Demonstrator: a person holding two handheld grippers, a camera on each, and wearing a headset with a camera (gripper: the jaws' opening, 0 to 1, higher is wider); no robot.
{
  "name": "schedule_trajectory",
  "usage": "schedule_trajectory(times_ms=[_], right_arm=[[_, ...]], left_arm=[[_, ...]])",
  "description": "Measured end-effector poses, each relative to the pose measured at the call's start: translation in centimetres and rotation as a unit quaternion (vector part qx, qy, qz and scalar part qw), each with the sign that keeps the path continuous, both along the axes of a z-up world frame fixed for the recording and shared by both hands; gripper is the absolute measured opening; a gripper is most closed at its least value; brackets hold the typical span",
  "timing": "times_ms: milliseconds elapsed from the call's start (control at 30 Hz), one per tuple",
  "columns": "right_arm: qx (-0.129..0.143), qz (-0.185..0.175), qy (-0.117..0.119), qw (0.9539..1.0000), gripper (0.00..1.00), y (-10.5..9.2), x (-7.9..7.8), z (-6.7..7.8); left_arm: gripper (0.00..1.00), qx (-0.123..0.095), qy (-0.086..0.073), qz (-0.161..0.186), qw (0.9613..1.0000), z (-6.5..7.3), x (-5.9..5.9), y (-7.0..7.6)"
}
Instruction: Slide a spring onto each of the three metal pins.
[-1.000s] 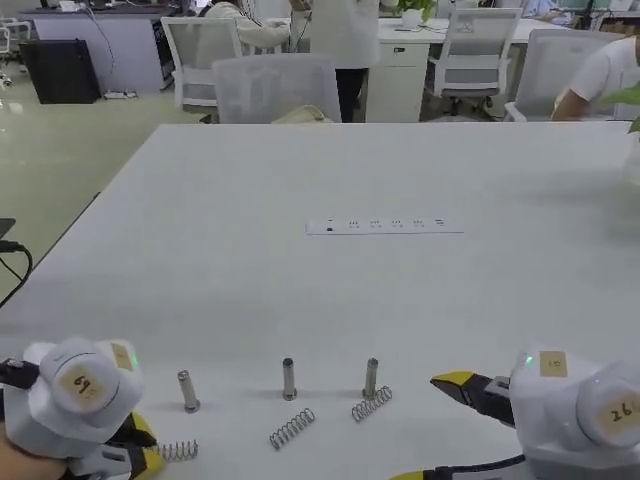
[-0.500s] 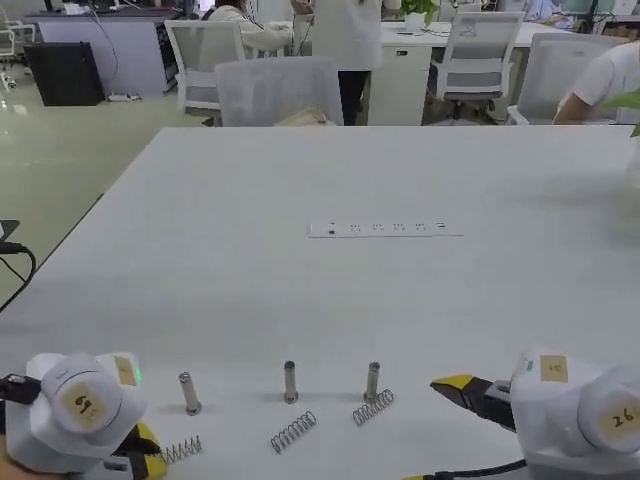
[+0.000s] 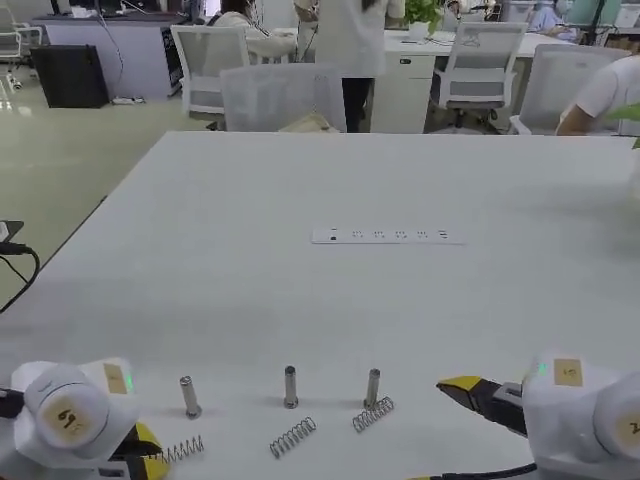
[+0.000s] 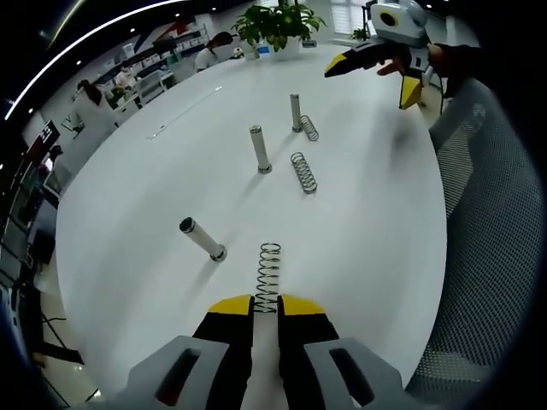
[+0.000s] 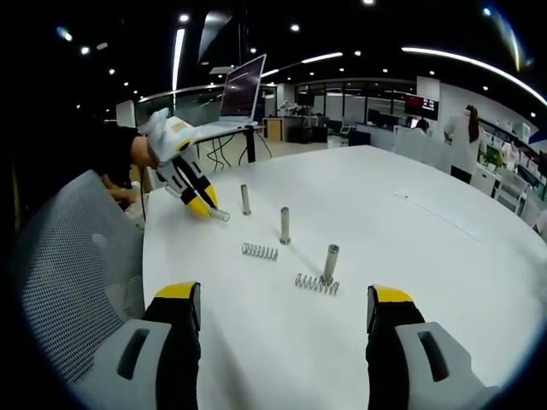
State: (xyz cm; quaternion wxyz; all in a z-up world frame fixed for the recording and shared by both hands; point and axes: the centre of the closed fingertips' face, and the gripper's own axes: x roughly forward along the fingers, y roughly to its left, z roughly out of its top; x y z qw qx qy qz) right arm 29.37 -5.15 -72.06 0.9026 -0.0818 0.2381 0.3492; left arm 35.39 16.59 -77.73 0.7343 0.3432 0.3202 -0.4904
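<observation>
Head view showed three short silver metal pins and three small steel coil springs near the front edge of a white table (image 3: 300, 300). The left pin (image 3: 189, 396), middle pin (image 3: 290, 386) and right pin (image 3: 372, 388) stood in a row, apart from each other, each upright on its base with its long axis vertical. One spring lay flat in front of each pin, and no pin carried a spring.

At the left, the left gripper (image 4: 266, 304) sat low at the table with its yellow-tipped jaws pointing right. The jaws were drawn nearly together and pinched the near end of the left spring (image 3: 180, 450). That spring lay on the table in line with the jaws, with its free end pointing away from them, just in front of the left pin. The middle spring (image 3: 293, 436) lay on a slant in front of the middle pin, and its right end was the farther one. The right spring (image 3: 373, 413) slanted the same way, and its far end was right at the base of the right pin.

At the right, the right gripper (image 5: 282, 297) was beside the right pin and apart from it. It pointed left toward the row, and its jaws were spread wide with nothing between them.
</observation>
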Motion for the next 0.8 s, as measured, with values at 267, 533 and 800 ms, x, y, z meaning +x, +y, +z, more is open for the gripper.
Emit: schedule_trajectory(times_ms=[267, 533, 800], right_arm=[[-0.001, 0.0, -0.013, 0.9999, 0.78, -0.3, -0.2, 1.5], [0.005, 0.014, -0.026, 0.9995, 0.77, 0.4, -0.1, 3.1], [0.016, 0.038, -0.028, 0.9987, 0.74, 1.7, -0.1, 4.0]], left_arm=[[0.03, -0.026, -0.012, -0.006, 0.9996, 1.7, -1.2, -0.7], [0.03, -0.053, -0.02, -0.015, 0.9983, 3.0, -2.7, -1.7], [0.03, -0.066, -0.024, -0.027, 0.9972, 3.7, -3.5, -2.2]])
